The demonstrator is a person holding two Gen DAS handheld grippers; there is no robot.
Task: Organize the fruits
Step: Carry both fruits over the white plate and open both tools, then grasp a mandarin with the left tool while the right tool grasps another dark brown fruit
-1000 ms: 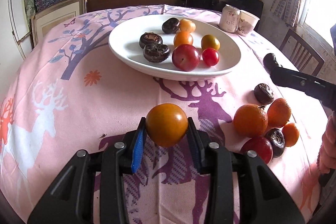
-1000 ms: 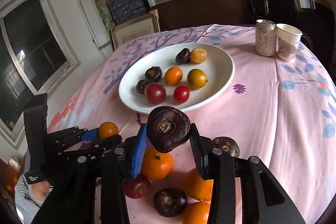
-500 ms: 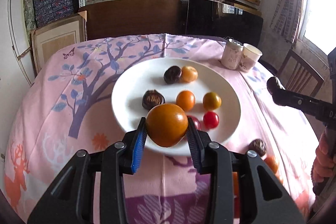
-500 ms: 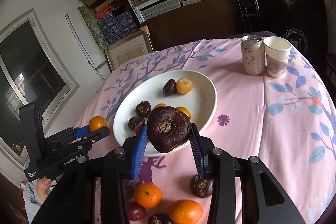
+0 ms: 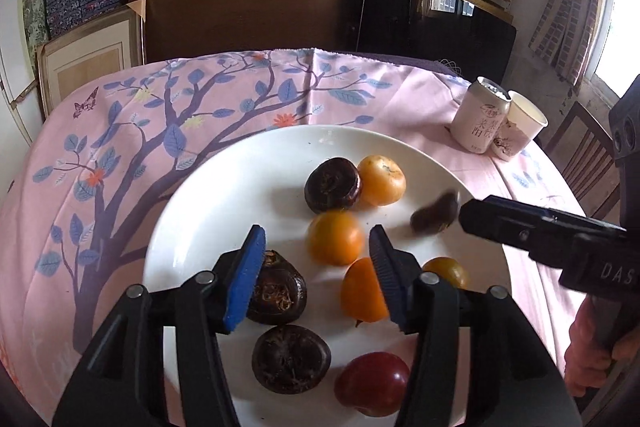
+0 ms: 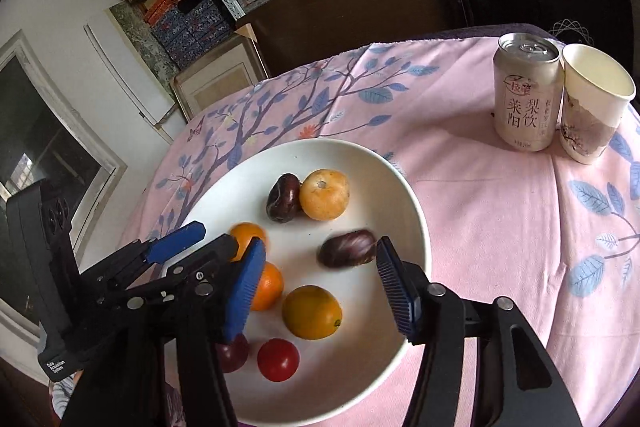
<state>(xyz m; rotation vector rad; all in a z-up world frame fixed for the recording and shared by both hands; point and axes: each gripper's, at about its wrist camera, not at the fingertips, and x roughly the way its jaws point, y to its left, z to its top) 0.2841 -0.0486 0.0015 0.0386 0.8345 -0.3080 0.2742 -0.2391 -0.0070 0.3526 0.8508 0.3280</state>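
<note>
The white plate holds several fruits. My left gripper hangs over it with its jaws opening. The orange fruit that it held lies loose on the plate by its right finger, beside another orange fruit. My right gripper is over the plate's right part, jaws also opening. The dark chestnut-like fruit is blurred between its fingertips, free of the pads. In the right wrist view the left gripper reaches in from the left, and in the left wrist view the right gripper comes from the right.
A drink can and a paper cup stand together at the table's far right. A wooden chair is beyond the right edge. Shelves and boxes fill the back wall. A hand holds the right gripper.
Both grippers travelled from the near table to above the plate. Each let go: the orange fruit now lies on the plate and the dark fruit is dropping from the right jaws.
</note>
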